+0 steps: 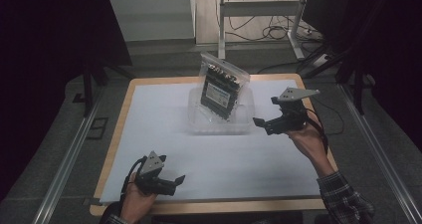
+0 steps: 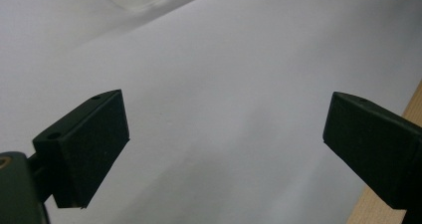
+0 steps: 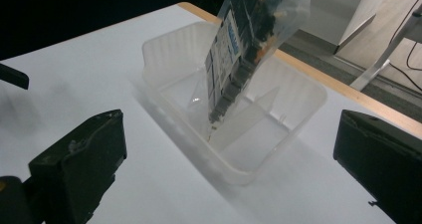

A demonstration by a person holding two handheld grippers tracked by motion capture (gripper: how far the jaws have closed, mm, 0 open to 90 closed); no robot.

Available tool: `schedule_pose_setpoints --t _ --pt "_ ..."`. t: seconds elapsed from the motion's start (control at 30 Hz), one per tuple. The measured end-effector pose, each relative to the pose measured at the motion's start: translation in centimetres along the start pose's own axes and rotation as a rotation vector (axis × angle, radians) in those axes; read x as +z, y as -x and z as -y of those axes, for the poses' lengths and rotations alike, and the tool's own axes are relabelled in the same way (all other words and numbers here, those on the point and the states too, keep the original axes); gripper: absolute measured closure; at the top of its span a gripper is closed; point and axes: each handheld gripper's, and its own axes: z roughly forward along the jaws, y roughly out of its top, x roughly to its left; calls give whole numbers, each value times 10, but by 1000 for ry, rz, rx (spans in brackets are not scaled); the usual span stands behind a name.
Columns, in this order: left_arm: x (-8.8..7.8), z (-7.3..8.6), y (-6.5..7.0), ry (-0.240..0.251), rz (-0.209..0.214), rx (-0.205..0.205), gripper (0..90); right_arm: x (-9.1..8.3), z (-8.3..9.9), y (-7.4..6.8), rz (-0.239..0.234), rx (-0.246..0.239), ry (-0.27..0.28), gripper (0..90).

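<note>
Looks done or near it: clear zip bag [image 1: 222, 84] w/ dark contents stands tilted in the clear plastic tub [image 1: 220, 126], mid-far table. Right gripper [image 1: 264, 123] just beside tub, jaws wide, empty. Left gripper [image 1: 175, 180] near front edge, also released. White sheet [image 1: 164, 129] over wooden tabletop [image 1: 118, 134]; dim room, cables [image 1: 273, 32] on floor behind.

On the table [image 1: 119, 129] there is one white sheet [image 1: 164, 134], one clear tub [image 1: 219, 122] near its far edge holding one clear bag [image 1: 221, 87] of dark parts, and two grippers, one [image 1: 171, 180] at the near left corner, one [image 1: 266, 115] by the right edge.
</note>
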Motion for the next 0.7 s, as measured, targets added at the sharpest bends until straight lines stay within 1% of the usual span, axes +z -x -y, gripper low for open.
schedule_pose_setpoints --t 0.13,0.27,0.37,0.4,0.5,0.57,0.7 --pt "0 0 0 -1 -2 2 39 -1 6 -2 0 6 -13 1" --pt "0 0 0 0 -2 3 39 0 12 -5 -2 7 -14 1" --pt "0 0 0 0 -2 5 39 2 20 -7 -10 13 -5 0" --pt "0 0 0 0 -2 5 39 2 20 -7 -10 13 -5 0" --pt "0 0 0 1 -3 6 40 4 29 -10 -9 16 7 0" --pt "0 0 1 1 -3 8 40 4 31 -12 -4 8 2 0" --pt "0 0 1 3 -5 12 40 1 35 -16 -1 2 14 0"
